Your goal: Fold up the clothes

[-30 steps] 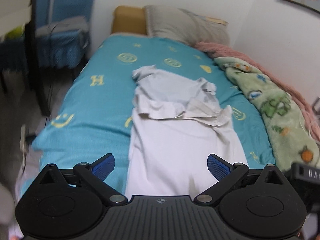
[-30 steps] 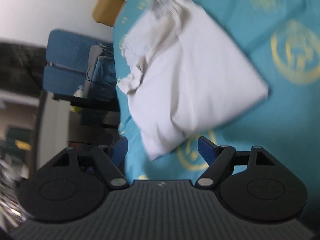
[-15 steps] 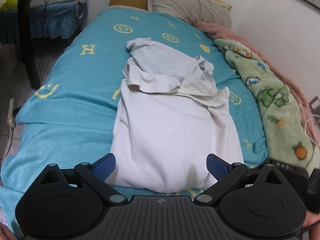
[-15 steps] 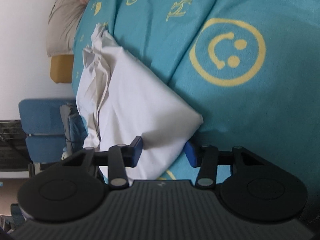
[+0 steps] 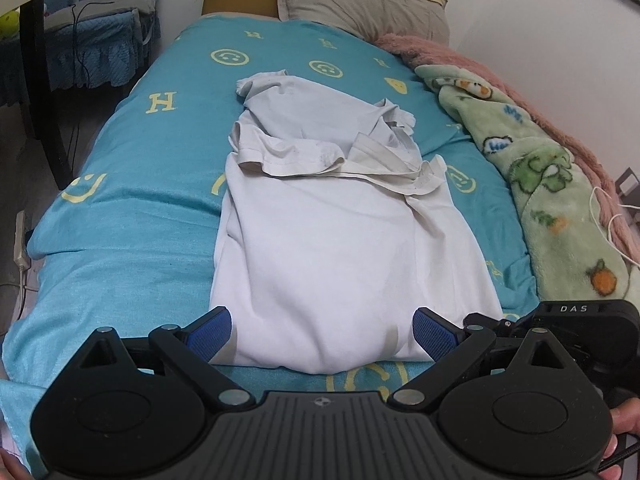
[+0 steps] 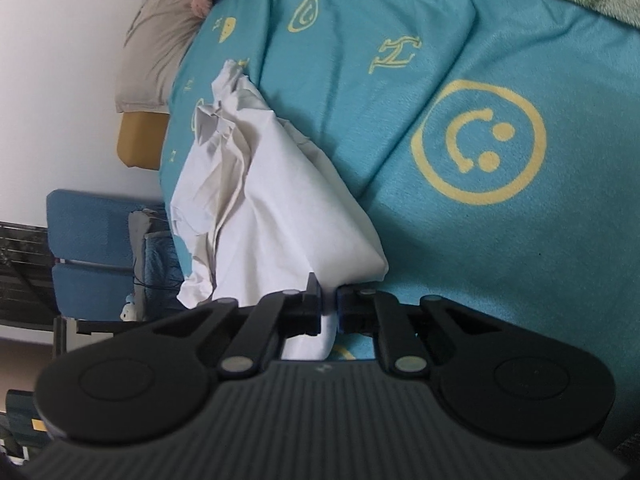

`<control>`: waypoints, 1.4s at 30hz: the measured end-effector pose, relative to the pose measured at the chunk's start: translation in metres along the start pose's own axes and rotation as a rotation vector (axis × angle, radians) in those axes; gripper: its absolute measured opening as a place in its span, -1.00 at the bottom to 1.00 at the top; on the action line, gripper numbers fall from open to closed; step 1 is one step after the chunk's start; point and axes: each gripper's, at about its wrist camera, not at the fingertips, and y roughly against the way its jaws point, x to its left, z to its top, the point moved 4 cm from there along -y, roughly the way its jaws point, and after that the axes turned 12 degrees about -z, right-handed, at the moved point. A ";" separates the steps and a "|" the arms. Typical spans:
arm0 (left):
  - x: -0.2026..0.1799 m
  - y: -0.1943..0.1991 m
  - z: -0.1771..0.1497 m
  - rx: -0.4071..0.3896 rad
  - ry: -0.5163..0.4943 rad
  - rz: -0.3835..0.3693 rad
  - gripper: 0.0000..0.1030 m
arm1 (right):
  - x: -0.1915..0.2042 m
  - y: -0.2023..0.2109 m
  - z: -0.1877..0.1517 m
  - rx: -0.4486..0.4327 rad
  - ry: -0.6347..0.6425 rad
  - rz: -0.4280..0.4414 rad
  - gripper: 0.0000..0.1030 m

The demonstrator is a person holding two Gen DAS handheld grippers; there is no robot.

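Note:
A white shirt (image 5: 340,232) lies lengthwise on the turquoise bed cover (image 5: 132,184), its sleeves folded across the upper part. My left gripper (image 5: 322,330) stands open over the shirt's near hem, a blue pad at each side of it. In the right wrist view, which is rolled on its side, the same shirt (image 6: 272,208) rises in a bunched fold. My right gripper (image 6: 329,306) is shut on its near right corner, white cloth pinched between the fingers. The right gripper's body (image 5: 576,332) shows at the left wrist view's lower right.
A green cartoon blanket (image 5: 532,184) and a pink blanket (image 5: 480,64) run along the wall side of the bed. A beige pillow (image 5: 360,4) lies at the head. A blue chair (image 5: 84,36) and a dark post (image 5: 44,68) stand beside the bed.
My right gripper has closed from open onto the shirt's near corner. My left gripper has moved in closer and lower over the shirt's near hem, staying open.

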 end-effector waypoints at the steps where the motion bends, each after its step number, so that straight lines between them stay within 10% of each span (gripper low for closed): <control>1: -0.002 0.000 -0.001 0.001 -0.001 -0.011 0.91 | 0.001 0.001 0.000 -0.005 0.005 0.001 -0.82; 11: 0.003 -0.059 -0.037 0.208 0.580 -0.648 0.90 | 0.014 0.016 0.003 -0.063 0.021 0.074 -0.84; 22: 0.075 -0.066 -0.029 -0.057 0.815 -0.468 0.50 | 0.015 0.026 0.014 -0.102 -0.013 0.129 -0.85; 30: 0.087 -0.047 -0.025 -0.209 0.814 -0.414 -0.74 | 0.011 0.028 0.017 -0.130 -0.010 0.118 -0.85; 42: 0.063 0.023 0.005 -0.400 0.598 -0.433 -0.91 | 0.024 0.055 0.010 -0.218 0.070 0.154 -0.86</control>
